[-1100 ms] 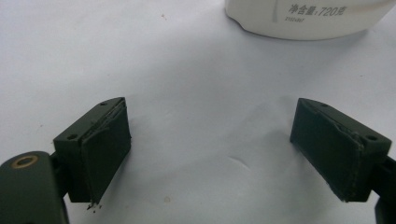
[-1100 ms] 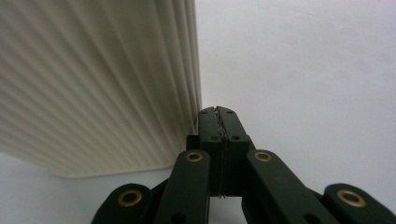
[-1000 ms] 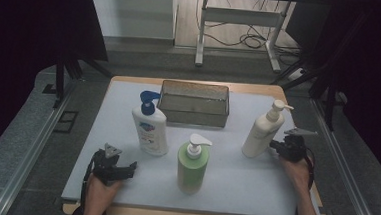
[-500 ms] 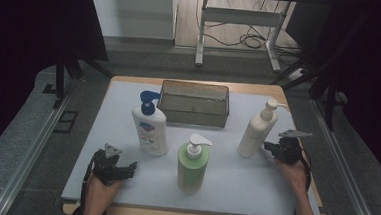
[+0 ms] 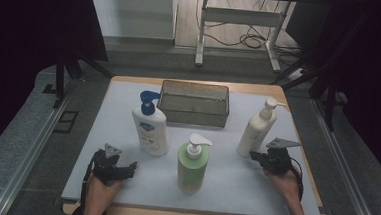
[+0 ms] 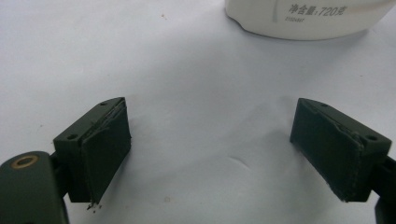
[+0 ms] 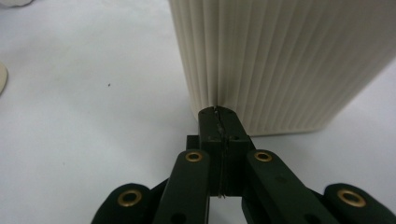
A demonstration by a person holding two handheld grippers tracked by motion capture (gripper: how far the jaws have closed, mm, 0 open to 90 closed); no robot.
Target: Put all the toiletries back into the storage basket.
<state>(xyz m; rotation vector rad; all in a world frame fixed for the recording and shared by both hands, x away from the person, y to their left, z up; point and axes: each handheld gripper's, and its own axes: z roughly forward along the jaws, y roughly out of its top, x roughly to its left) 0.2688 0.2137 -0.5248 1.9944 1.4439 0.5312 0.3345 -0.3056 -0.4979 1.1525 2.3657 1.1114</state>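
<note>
Sliding left with its pusher, the cream bottle [image 5: 257, 127] now stands at the tray's [image 5: 193, 103] four o'clock, right gripper [image 7: 218, 112] pressed shut against its base, left gripper [image 6: 210, 151] spread idle—push low, steadily.

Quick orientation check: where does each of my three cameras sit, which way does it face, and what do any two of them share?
High view: above the near table edge, facing forward and down; shows both forearms, the left gripper and right gripper.
Left gripper view: rides that gripper, low over the mat; open jaws, white bottle ahead.
Right gripper view: rides that gripper, jaws shut, tips at the ribbed cream bottle.
Shared: the cream bottle stands in high and right gripper views.
</note>
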